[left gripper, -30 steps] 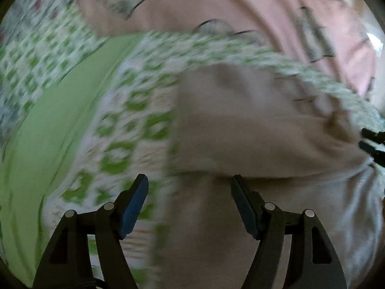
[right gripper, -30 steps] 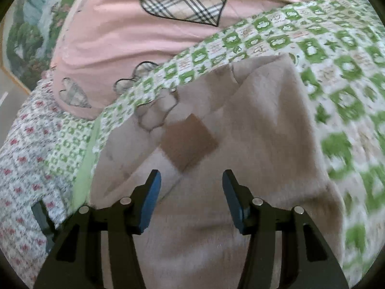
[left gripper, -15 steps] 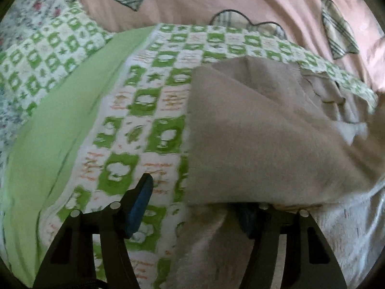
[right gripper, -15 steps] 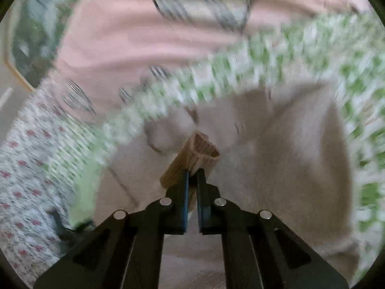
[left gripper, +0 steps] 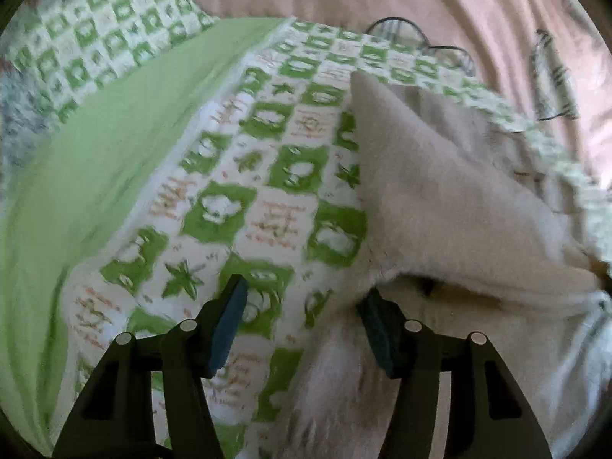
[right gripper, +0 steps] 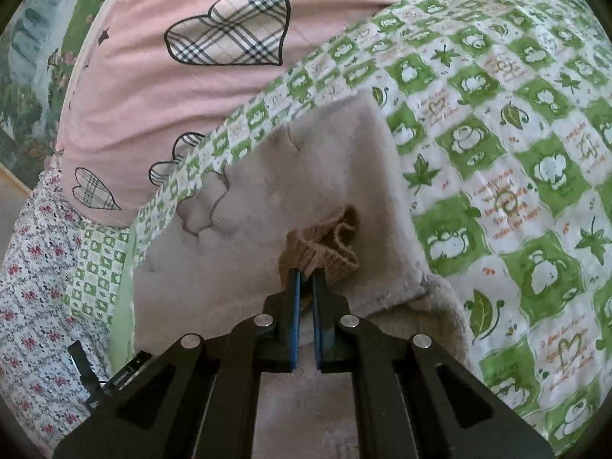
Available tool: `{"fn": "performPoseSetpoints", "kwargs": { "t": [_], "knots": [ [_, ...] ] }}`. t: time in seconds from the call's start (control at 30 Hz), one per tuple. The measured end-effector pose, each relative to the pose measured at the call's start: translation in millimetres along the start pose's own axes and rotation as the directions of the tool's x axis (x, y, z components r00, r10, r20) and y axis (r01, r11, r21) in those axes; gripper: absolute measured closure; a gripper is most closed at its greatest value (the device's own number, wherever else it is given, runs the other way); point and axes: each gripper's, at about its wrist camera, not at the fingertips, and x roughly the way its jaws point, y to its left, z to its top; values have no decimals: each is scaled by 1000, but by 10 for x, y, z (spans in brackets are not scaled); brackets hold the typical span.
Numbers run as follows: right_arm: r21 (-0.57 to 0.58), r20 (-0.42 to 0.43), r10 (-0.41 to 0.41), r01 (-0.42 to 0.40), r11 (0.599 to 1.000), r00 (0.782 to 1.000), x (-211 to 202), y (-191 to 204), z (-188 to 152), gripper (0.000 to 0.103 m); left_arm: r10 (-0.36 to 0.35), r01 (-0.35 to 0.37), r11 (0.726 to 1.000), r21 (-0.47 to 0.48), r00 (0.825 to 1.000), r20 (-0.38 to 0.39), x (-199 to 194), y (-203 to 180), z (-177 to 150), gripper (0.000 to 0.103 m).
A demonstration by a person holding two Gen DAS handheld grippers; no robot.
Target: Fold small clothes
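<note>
While the beige fleece garment (right gripper: 336, 176) lies half folded on the green-checked quilt (right gripper: 516, 134), we see the right tongs (right gripper: 304, 279) pressed together on its brown knitted cuff (right gripper: 325, 244), which bunches up just above the blue pads. The left tongs (left gripper: 302, 306) stand partly spread and have just been closing; their right pad (left gripper: 376, 317) is tucked under the folded fleece edge (left gripper: 440, 206) and their left pad (left gripper: 229, 321) is over bare quilt (left gripper: 267, 176), so we cannot say they grip anything. In the right wrist view, the garment's long axis runs from the tongs up and away toward the pink heart-printed bedding (right gripper: 183, 88). A plain green strip (left gripper: 95, 160) borders the quilt, with floral sheet (right gripper: 34, 290) beyond it on the bed.
</note>
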Motion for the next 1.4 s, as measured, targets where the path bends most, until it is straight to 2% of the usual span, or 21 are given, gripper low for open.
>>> {"fn": "performPoseSetpoints", "kwargs": {
  "t": [0.1,0.13,0.17,0.23,0.4,0.43,0.5,0.57,0.6,0.63,0.73,0.8,0.9,1.0,1.13,1.27,1.3,1.37,1.4],
  "knots": [
    [-18,-4,3,-3,1000,1000,-11,11,13,96,-131,131,991,-18,991,7,-140,131,52,41],
    [-30,-7,0,0,1000,1000,-7,14,12,96,-176,176,984,-32,984,22,-188,167,122,37],
    [-39,-10,-6,5,999,1000,5,19,8,96,-196,197,979,-42,980,28,-199,185,187,29],
    [-40,-18,-5,4,999,1000,34,27,-1,93,-230,230,972,-55,973,5,-124,156,369,21],
    [-26,-23,-9,8,1000,1000,72,45,-17,93,-240,237,970,-47,967,-81,422,-95,795,21],
    [-20,-26,-8,7,1000,1000,75,41,-15,93,-239,236,971,-38,966,-99,532,-152,840,22],
    [-26,-28,-11,11,1000,1000,86,45,-11,93,-222,224,975,10,970,-101,655,-257,852,35],
    [-38,-31,-14,12,999,999,99,55,-3,93,-228,233,970,64,970,-79,684,-351,827,87],
    [-59,-36,-14,12,998,999,109,89,2,93,-236,240,968,73,970,-56,645,-370,810,92],
    [-86,-33,-10,7,996,999,106,144,10,93,-227,226,970,87,974,3,553,-378,808,93],
    [-169,78,112,-98,981,991,-117,374,39,95,-228,218,971,103,968,102,406,-349,786,94],
    [-207,124,142,-115,972,982,-217,464,49,95,-206,194,974,116,974,98,452,-361,756,94],
    [-202,62,-18,30,979,998,0,372,54,95,-191,180,976,123,978,83,556,-330,725,94],
    [-146,-34,-100,94,985,994,228,113,-11,95,-195,185,976,114,978,80,569,-297,719,93],
    [-135,-41,-134,128,983,990,199,9,-72,95,-158,151,980,129,986,48,606,-329,711,89],
    [-152,-18,-171,167,974,985,-37,74,-102,91,-135,130,984,122,990,30,417,-264,673,82],
    [-147,-16,-163,159,976,986,-100,65,-89,86,-134,129,985,119,990,35,317,-220,629,82],
    [-137,-6,-137,135,981,991,-239,42,-111,60,-132,128,986,108,991,34,136,-144,516,79],
    [-136,6,-123,123,983,992,-318,49,-145,40,-140,136,986,101,990,31,41,-103,434,79]
  ]
}}
